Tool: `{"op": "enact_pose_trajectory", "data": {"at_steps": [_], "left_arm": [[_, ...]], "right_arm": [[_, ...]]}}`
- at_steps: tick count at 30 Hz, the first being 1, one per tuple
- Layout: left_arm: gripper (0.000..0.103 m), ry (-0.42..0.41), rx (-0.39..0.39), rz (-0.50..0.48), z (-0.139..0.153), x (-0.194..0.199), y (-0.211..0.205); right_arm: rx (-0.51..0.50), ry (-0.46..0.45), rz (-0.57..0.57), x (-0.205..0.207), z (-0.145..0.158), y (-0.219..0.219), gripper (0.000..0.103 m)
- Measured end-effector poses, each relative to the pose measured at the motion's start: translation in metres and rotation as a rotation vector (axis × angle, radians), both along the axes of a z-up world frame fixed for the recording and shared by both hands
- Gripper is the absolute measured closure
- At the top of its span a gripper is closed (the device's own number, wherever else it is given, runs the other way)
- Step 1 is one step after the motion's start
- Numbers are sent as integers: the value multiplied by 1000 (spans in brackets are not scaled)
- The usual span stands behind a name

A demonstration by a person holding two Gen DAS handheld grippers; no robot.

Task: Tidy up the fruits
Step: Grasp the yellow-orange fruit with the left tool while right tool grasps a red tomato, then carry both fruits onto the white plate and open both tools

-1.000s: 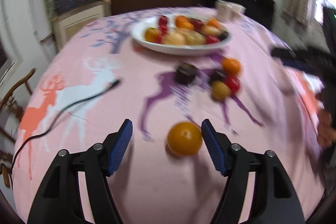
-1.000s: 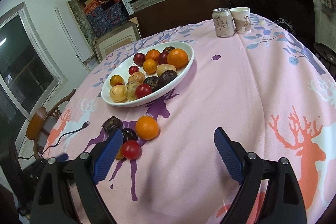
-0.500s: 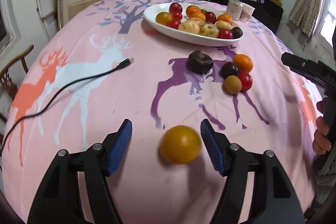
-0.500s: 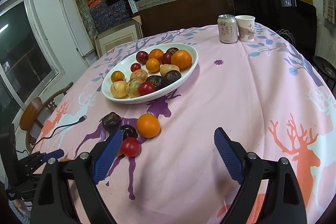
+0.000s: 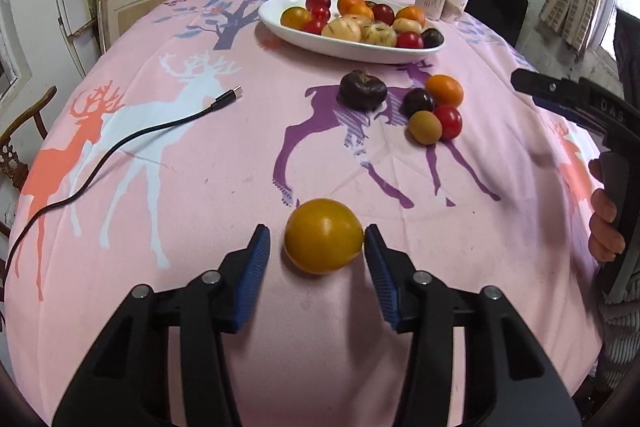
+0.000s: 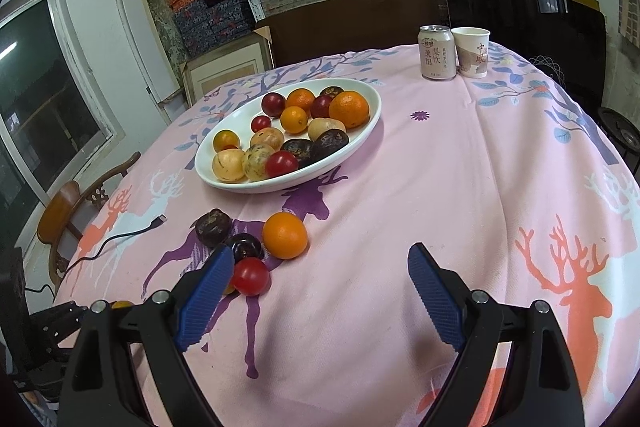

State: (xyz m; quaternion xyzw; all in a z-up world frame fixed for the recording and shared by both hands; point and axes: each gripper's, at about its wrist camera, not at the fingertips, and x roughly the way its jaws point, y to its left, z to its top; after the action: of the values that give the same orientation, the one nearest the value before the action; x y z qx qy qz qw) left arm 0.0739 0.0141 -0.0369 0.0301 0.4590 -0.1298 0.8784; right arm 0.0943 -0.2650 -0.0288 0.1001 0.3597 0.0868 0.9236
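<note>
the yellow fruit [image 5: 323, 235] sits on the tablecloth [image 5: 200, 187] right between the left claw [image 5: 317, 254] pads, one touching, one just off. the right claw [image 6: 320, 287] hangs wide and empty; the dish [image 5: 304, 42] lies straight ahead.

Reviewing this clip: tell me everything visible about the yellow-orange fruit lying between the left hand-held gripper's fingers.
The yellow-orange fruit is round, smooth and glossy, with a small highlight on top, deep yellow shading to orange; it looks like a tomato or a small citrus. It rests on the pink deer-print tablecloth, apart from the other loose fruit and the white plate. It sits between the blue pads of the left hand-held gripper: the right-side pad meets or nearly meets its skin, while a narrow gap shows at the other pad. It seems not yet lifted.
</note>
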Motion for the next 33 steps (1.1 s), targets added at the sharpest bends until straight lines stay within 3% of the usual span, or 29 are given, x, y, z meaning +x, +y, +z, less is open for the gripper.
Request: {"op": "enact_pose_trajectory", "data": {"at_steps": [12,14,19,21,26,33], "left_arm": [[54,14,5,-7,-6,15,-7],[65,9,-13,-16,-5,15,-6],[65,-16,-40,-8,0,13,-2],[65,-39,-49,0,4,11,0],[65,-39,-56,-4,4,11,1],[65,-42,-67,-17,4,9,0]], "right_arm": [[-30,-2,24,-2,-2,10,13],[-47,0,32,-2,-4,15,13],[-179,-3,76,-4,-12,43,14],[-227,-7,100,-5,-15,54,21],[-282,44,154,4,-29,71,57],[-214,79,184,17,-32,73,60]]}}
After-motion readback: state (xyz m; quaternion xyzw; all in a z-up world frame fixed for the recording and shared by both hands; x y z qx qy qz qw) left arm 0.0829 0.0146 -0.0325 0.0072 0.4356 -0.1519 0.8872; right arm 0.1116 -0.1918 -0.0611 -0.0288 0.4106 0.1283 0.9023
